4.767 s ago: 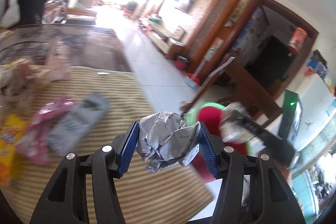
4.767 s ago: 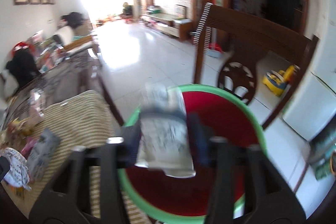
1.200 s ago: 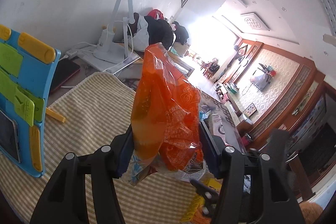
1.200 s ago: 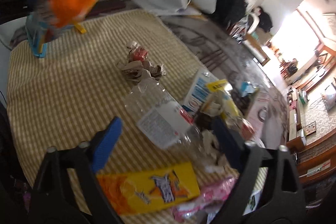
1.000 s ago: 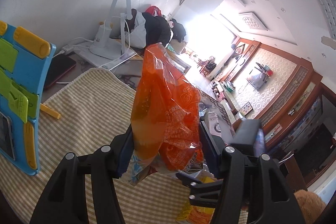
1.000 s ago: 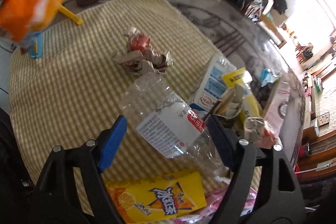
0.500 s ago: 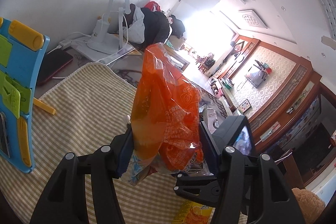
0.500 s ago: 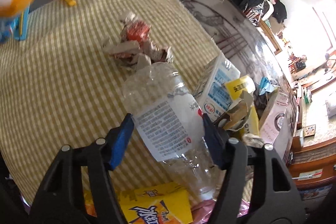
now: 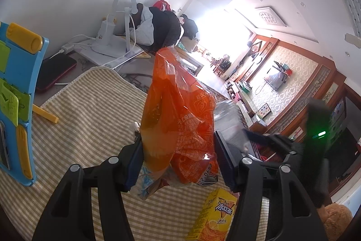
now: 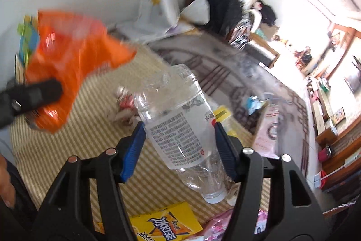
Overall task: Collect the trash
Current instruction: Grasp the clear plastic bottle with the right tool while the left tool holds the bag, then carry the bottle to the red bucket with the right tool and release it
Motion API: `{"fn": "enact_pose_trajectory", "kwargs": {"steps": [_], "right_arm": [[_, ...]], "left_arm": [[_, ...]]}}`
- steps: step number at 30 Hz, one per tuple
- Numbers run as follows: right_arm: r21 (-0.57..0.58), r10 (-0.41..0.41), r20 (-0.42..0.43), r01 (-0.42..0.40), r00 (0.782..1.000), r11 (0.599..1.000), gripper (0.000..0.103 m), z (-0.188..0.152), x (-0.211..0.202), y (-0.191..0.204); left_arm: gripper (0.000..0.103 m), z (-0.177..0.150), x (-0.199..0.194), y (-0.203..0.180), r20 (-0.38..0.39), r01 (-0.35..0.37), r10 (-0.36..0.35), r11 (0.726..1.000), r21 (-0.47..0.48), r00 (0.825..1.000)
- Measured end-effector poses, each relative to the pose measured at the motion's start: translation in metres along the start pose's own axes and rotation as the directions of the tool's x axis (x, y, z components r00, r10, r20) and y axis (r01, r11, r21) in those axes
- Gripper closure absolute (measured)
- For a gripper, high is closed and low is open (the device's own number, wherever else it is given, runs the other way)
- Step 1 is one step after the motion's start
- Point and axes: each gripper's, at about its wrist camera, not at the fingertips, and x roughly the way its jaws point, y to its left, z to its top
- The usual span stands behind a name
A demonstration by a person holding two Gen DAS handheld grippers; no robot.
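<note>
Up off the striped surface (image 10: 67, 150) comes the clear bottle (image 10: 178, 125), squeezed in my right tongs (image 10: 178, 150). My left tongs (image 9: 178, 159) pinch the orange bag (image 9: 178, 119). Both can go to the bin next, I think.

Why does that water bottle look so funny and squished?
The clear bottle held in the right tool is empty, crumpled and dented, so it is trash. More litter lies around, like the yellow drink carton on the striped cloth.

wrist views, close, sharing orange bag (image 9: 180, 119)
</note>
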Motion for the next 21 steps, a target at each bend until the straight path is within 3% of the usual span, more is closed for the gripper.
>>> {"fn": "enact_pose_trajectory", "kwargs": {"steps": [5, 14, 21], "right_arm": [[0.124, -0.024, 0.070, 0.016, 0.997, 0.992, 0.043, -0.006, -0.029, -0.023], [0.343, 0.011, 0.210, -0.085, 0.978, 0.936, 0.043, -0.027, -0.075, -0.061], [0.386, -0.028, 0.234, -0.067, 0.972, 0.920, 0.043, -0.045, -0.094, -0.075]], "left_arm": [[0.047, -0.003, 0.005, -0.004, -0.013, -0.003, 0.003, 1.000, 0.018, 1.000], [0.047, -0.010, 0.014, -0.014, -0.047, -0.009, 0.013, 0.998, 0.067, 0.999], [0.047, -0.018, 0.022, -0.027, -0.075, -0.013, 0.023, 0.991, 0.133, 0.997]]}}
